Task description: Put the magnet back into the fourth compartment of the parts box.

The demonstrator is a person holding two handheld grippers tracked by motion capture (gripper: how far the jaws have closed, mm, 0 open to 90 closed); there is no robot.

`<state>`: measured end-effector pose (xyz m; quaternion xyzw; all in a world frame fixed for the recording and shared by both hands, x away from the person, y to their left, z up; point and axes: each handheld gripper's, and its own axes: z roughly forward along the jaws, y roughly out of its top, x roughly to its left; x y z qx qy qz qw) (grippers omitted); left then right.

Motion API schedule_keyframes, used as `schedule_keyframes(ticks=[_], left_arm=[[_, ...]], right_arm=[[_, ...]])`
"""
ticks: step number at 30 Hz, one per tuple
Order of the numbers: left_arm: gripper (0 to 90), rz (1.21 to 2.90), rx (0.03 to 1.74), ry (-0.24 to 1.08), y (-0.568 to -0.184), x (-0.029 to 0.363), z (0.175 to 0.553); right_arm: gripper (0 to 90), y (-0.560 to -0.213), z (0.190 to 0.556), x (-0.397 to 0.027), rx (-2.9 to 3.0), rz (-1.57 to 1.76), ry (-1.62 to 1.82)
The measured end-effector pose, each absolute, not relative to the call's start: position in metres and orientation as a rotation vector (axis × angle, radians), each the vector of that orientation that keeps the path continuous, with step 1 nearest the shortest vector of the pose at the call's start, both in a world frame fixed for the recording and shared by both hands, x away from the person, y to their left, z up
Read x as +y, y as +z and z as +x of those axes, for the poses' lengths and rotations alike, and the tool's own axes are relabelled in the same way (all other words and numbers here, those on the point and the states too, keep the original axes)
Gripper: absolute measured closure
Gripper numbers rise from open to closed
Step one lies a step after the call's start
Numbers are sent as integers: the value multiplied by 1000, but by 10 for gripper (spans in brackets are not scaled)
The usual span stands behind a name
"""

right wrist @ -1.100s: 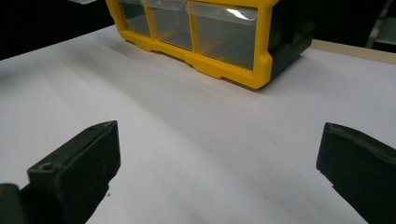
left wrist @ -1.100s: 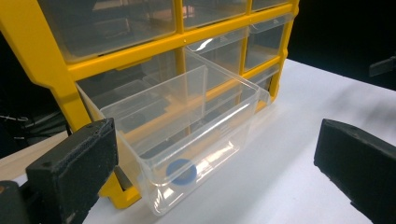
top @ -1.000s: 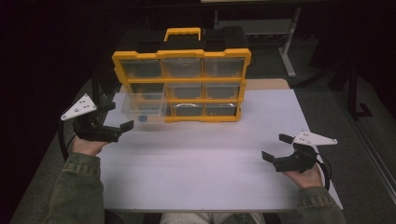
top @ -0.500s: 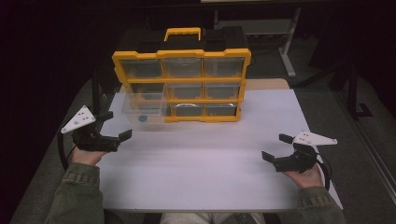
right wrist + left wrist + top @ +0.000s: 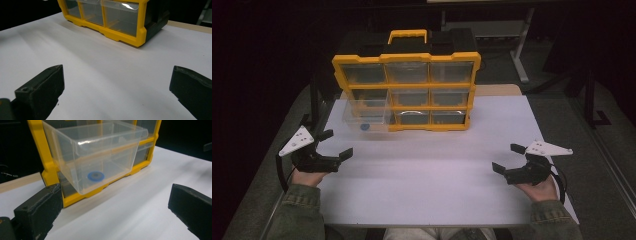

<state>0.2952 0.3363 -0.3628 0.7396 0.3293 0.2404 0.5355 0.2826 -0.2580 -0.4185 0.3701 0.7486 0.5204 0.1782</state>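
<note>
Dark surroundings close in on a white table (image 5: pixel 427 185) whose far edge shows a strip of bare wood. Toward the back of the table stands a yellow organizer case (image 5: pixel 407 90), upright, with its black carry handle side up and its long axis running across the table from left to right. Its face of clear drawers, three columns by three rows, looks toward the person.

One clear drawer (image 5: pixel 364 112), from the left column's lower part, is pulled forward out of the frame so that it juts over the table. In the left gripper view this drawer (image 5: pixel 100 157) slopes slightly downward at the front, and a small blue ring (image 5: pixel 95 176) lies flat on its floor near the front wall. The other drawers sit flush; their contents are hard to make out through the plastic, though one in the bottom row may hold a pale curved item.

The left gripper (image 5: pixel 333 145) is held just above the table's left edge, well in front of the open drawer, its jaws spread wide with nothing between them, pointing to the right and slightly away. The right gripper (image 5: pixel 509 158) hovers near the right edge, jaws likewise wide apart and empty, aimed left toward the case's right corner (image 5: pixel 140 32). Both sleeves enter from the bottom.
</note>
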Motion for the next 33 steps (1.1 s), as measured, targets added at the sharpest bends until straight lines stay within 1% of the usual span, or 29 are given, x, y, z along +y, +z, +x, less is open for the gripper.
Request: schedule_keyframes(ticks=[8, 18, 23, 26, 33], left_arm=[[0, 1778, 802, 555, -376, 340, 292], [0, 1747, 840, 555, -387, 346, 290], [0, 1743, 818, 521, -396, 347, 290], [0, 1710, 827, 508, -401, 349, 289], [0, 1723, 839, 493, -408, 348, 287]], right_arm=[[0, -418, 282, -258, 2120, 1046, 1473], [0, -418, 282, -258, 2122, 1042, 1474], [0, -418, 282, -258, 2125, 1040, 1474], [0, -419, 282, -257, 2127, 1041, 1475], [0, -419, 283, -258, 2124, 1046, 1476]])
